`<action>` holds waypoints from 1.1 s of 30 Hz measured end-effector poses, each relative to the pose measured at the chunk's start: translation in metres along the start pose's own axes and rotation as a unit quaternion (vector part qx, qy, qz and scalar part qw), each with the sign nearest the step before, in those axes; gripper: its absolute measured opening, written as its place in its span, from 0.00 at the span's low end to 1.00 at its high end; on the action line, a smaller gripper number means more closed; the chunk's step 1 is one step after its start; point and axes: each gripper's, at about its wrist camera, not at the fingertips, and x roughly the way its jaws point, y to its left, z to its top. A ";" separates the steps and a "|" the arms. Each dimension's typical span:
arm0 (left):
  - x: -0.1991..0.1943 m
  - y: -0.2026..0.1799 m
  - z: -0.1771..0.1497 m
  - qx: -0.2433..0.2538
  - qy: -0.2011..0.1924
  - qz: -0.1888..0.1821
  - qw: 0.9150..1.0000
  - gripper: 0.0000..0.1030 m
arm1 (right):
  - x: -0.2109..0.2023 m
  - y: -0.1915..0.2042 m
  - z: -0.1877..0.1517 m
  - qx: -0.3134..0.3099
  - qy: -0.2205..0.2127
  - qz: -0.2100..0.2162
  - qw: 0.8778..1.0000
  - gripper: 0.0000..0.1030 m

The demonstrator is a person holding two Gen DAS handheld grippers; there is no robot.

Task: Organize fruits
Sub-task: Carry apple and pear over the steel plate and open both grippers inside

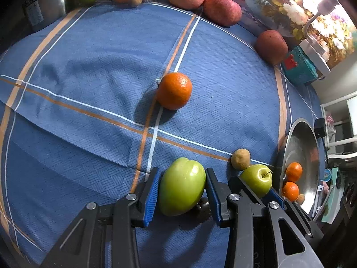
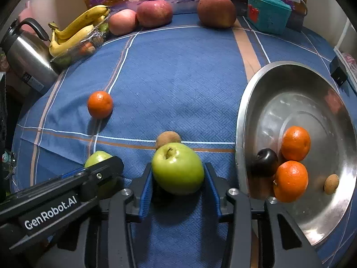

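Observation:
My left gripper [image 1: 182,170] is shut on an oblong green apple [image 1: 181,189] that rests on the blue cloth; its blue pads press both sides. Just to its right, my right gripper [image 2: 178,167] is shut on a round green apple [image 2: 176,156], stem up, also on the cloth. A small brown fruit [image 2: 167,139] lies right behind that apple. An orange [image 1: 174,90] sits alone further back on the cloth. The steel bowl [image 2: 243,111] at the right holds two oranges [image 2: 295,143], a dark plum [image 2: 264,162] and a small brown fruit [image 2: 331,184].
Three red apples [image 2: 154,13] line the cloth's far edge. Bananas [image 2: 75,31] lie on a plastic tray of fruit at the back left, beside a steel kettle [image 2: 26,55]. A teal box [image 2: 267,13] stands at the back right, a black adapter [image 2: 338,72] beyond the bowl.

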 end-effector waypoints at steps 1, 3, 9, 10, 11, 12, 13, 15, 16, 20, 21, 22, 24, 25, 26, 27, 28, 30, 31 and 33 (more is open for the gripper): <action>0.000 -0.001 0.001 0.000 -0.001 0.000 1.000 0.41 | 0.000 0.000 0.000 0.001 0.000 0.001 1.000 0.44; 0.000 -0.003 0.002 0.001 -0.003 0.001 1.000 0.41 | 0.000 -0.001 0.001 0.003 0.000 0.004 1.000 0.44; -0.006 -0.001 0.003 -0.001 -0.014 0.005 1.000 0.41 | -0.001 -0.005 -0.001 0.008 -0.001 0.009 1.000 0.43; -0.008 -0.001 0.004 -0.001 -0.017 0.005 1.000 0.41 | -0.002 -0.006 -0.001 0.010 -0.002 0.009 1.000 0.43; -0.010 -0.001 0.003 0.000 -0.019 0.005 1.000 0.41 | -0.003 -0.006 -0.001 0.011 -0.003 0.009 1.000 0.43; -0.012 -0.001 0.004 0.001 -0.021 0.005 1.000 0.41 | -0.003 -0.007 -0.001 0.013 -0.004 0.010 1.000 0.43; -0.014 -0.001 0.004 0.003 -0.025 0.005 1.000 0.41 | -0.005 -0.007 -0.001 0.014 -0.005 0.011 1.000 0.43; -0.017 -0.003 0.004 0.005 -0.031 0.006 1.000 0.41 | -0.007 -0.007 -0.001 0.015 -0.009 0.013 1.000 0.43; -0.020 -0.004 0.005 0.005 -0.034 0.005 0.999 0.41 | -0.008 -0.007 -0.001 0.015 -0.011 0.014 1.000 0.43; -0.036 -0.005 0.007 0.009 -0.057 0.003 0.998 0.41 | -0.016 -0.007 0.000 0.017 -0.020 0.016 1.000 0.43; -0.040 -0.007 0.007 0.011 -0.063 0.004 0.998 0.41 | -0.019 -0.007 0.001 0.017 -0.024 0.017 0.999 0.43; -0.044 -0.009 0.008 0.014 -0.070 0.003 0.997 0.41 | -0.023 -0.007 0.002 0.018 -0.029 0.018 0.999 0.43; -0.051 -0.012 0.007 0.020 -0.081 -0.001 0.997 0.41 | -0.031 -0.008 0.003 0.021 -0.037 0.019 0.999 0.43; -0.054 -0.014 0.007 0.022 -0.085 -0.002 0.996 0.41 | -0.035 -0.009 0.003 0.023 -0.042 0.019 0.999 0.43; -0.057 -0.015 0.006 0.024 -0.088 -0.004 0.996 0.41 | -0.041 -0.010 0.004 0.024 -0.049 0.020 0.998 0.43; -0.059 -0.016 0.007 0.025 -0.091 -0.004 0.996 0.41 | -0.044 -0.010 0.004 0.025 -0.052 0.020 0.998 0.43; -0.061 -0.017 0.007 0.027 -0.093 -0.004 0.995 0.41 | -0.048 -0.011 0.005 0.025 -0.057 0.019 0.998 0.43; -0.065 -0.018 0.008 0.028 -0.098 -0.003 0.995 0.41 | -0.057 -0.012 0.007 0.026 -0.065 0.017 0.997 0.43; -0.067 -0.019 0.008 0.028 -0.101 -0.003 0.995 0.41 | -0.060 -0.013 0.007 0.026 -0.068 0.015 0.997 0.43; -0.071 -0.020 0.008 0.029 -0.106 0.000 0.994 0.41 | -0.066 -0.014 0.008 0.029 -0.073 0.013 0.997 0.43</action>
